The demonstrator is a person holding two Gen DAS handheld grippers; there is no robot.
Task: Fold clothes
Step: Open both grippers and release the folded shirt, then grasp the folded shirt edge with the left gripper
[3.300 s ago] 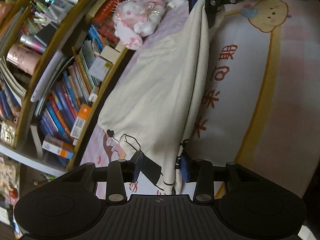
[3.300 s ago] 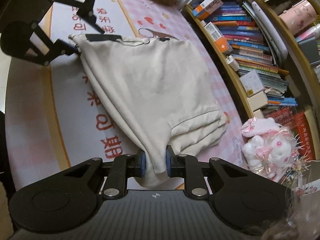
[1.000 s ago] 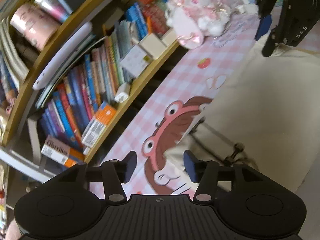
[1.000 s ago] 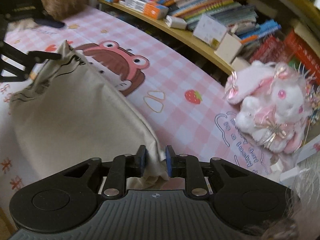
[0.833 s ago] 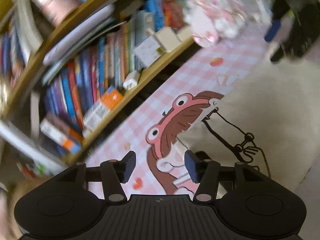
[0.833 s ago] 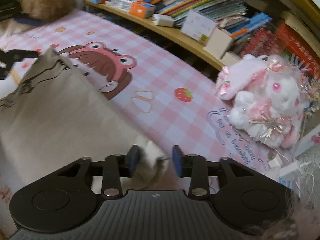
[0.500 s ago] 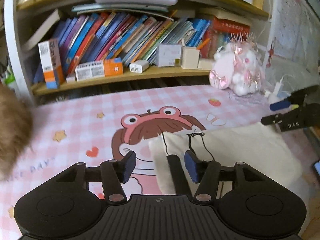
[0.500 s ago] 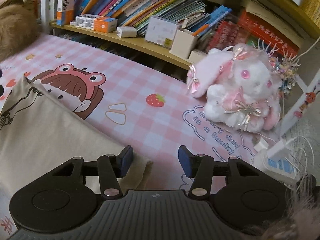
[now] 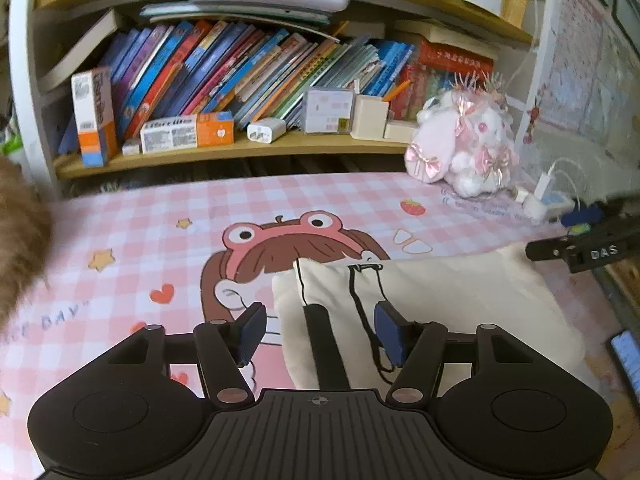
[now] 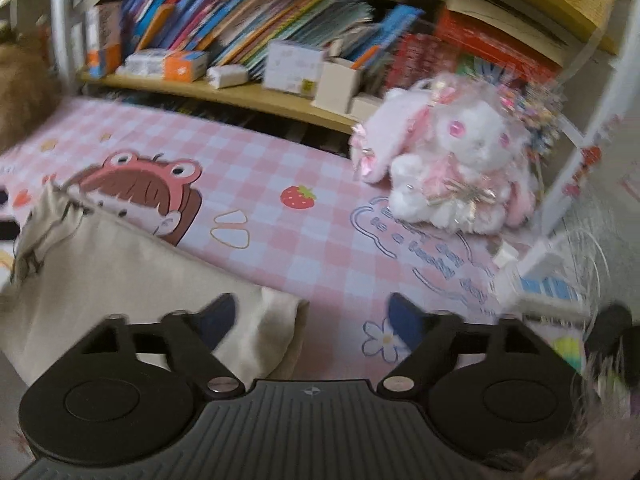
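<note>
A cream garment (image 9: 440,296) with a black line drawing lies folded on the pink checked mat (image 9: 160,232). My left gripper (image 9: 320,334) hovers over its left end. The jaws are opening, with the cloth between them and the pads off it. In the right wrist view the same garment (image 10: 120,276) fills the lower left. My right gripper (image 10: 312,324) stands over its near corner, jaws opening wide and gripping nothing. The cloth corner lies by the left finger (image 10: 218,320). The right gripper (image 9: 580,248) also shows at the right edge of the left wrist view.
A bookshelf (image 9: 240,80) full of books and small boxes runs along the far side of the mat. A pink and white plush rabbit (image 10: 452,168) sits at the back right beside a white power strip (image 10: 548,280). Something brown and furry (image 9: 20,240) lies at the left edge.
The right gripper let go of the garment's corner and opened wide. The left gripper rolled level and drew back over the garment's left end. The garment now lies flat on the mat.
</note>
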